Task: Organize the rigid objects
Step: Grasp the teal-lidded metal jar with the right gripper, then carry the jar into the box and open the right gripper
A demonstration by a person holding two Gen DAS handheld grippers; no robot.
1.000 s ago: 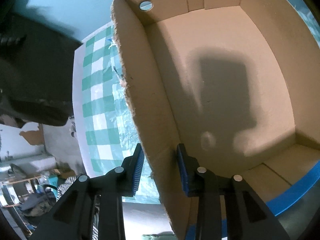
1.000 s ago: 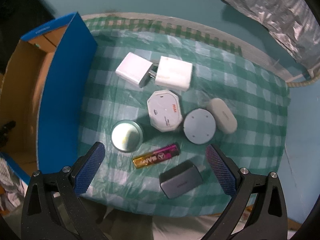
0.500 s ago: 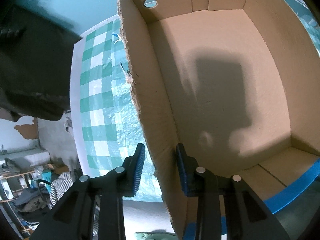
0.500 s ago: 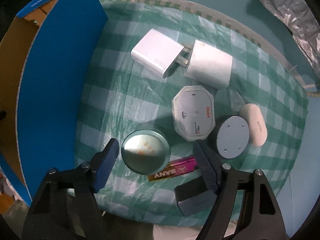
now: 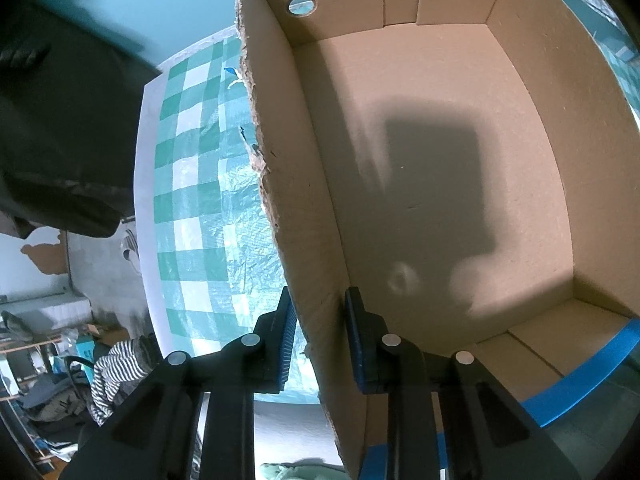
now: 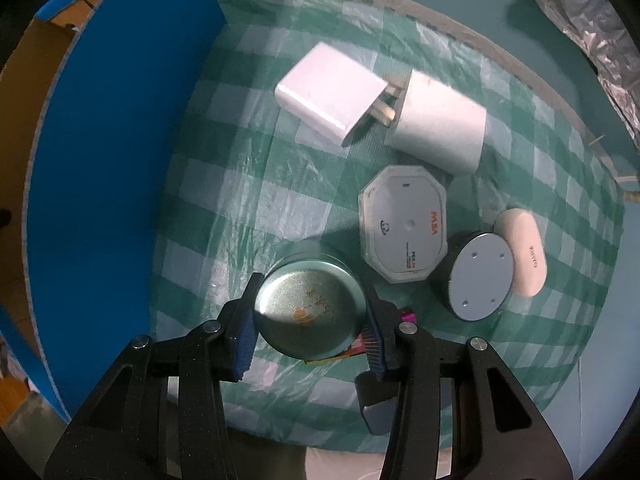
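My left gripper [image 5: 318, 336] is shut on the near left wall of the empty cardboard box [image 5: 432, 184], one finger inside and one outside. The box's blue outer wall [image 6: 116, 184] shows at the left of the right wrist view. My right gripper [image 6: 310, 326] is shut on a round green tin [image 6: 310, 316], seen from above. On the green checked cloth [image 6: 280, 200] lie two white chargers [image 6: 332, 92] [image 6: 440, 128], a white octagonal case [image 6: 404, 228], a grey round puck [image 6: 478, 276] and a white oval case [image 6: 524, 256].
A battery [image 6: 352, 350] and a dark grey block [image 6: 376, 412] lie partly hidden under the right gripper. The table edge runs along the cloth's near side. Crumpled foil [image 6: 592, 28] lies at the far right. A dark sleeve [image 5: 60, 120] shows at the left.
My right gripper came down and forward over the round green tin and closed on it. The left gripper kept its hold on the box wall and barely moved.
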